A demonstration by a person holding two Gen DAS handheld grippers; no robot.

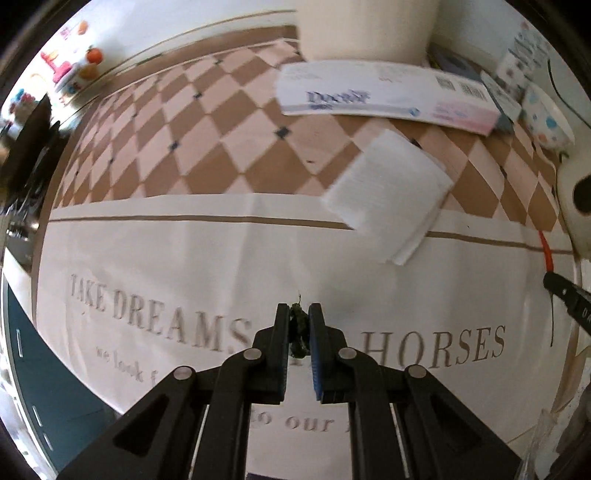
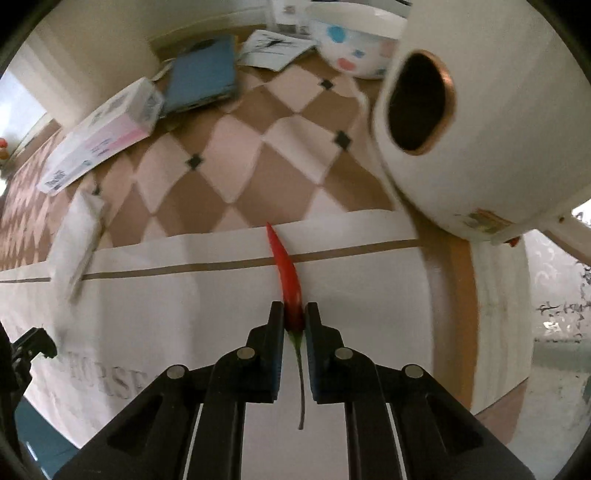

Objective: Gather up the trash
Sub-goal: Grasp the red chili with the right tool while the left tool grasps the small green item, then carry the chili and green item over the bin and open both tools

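Note:
My left gripper point(image 1: 299, 314) is shut on a small dark green scrap point(image 1: 298, 332), held over the printed tablecloth point(image 1: 166, 266). My right gripper point(image 2: 294, 314) is shut on a red chilli point(image 2: 286, 269); its tip points away from me and its green stem point(image 2: 301, 384) trails back between the fingers. The chilli's red tip point(image 1: 546, 251) and the right gripper's finger point(image 1: 569, 299) show at the right edge of the left wrist view. A white bin with a dark, gold-rimmed opening point(image 2: 417, 103) stands close on the right. A folded white napkin point(image 1: 388, 195) lies on the cloth.
A long white and pink box point(image 1: 388, 96) lies at the back beside a blue book point(image 2: 201, 77), papers and a spotted bowl point(image 2: 354, 48). A white cylinder point(image 1: 365, 26) stands behind. Toys point(image 1: 70, 70) sit far left. The table's front edge drops to a teal floor point(image 1: 55, 376).

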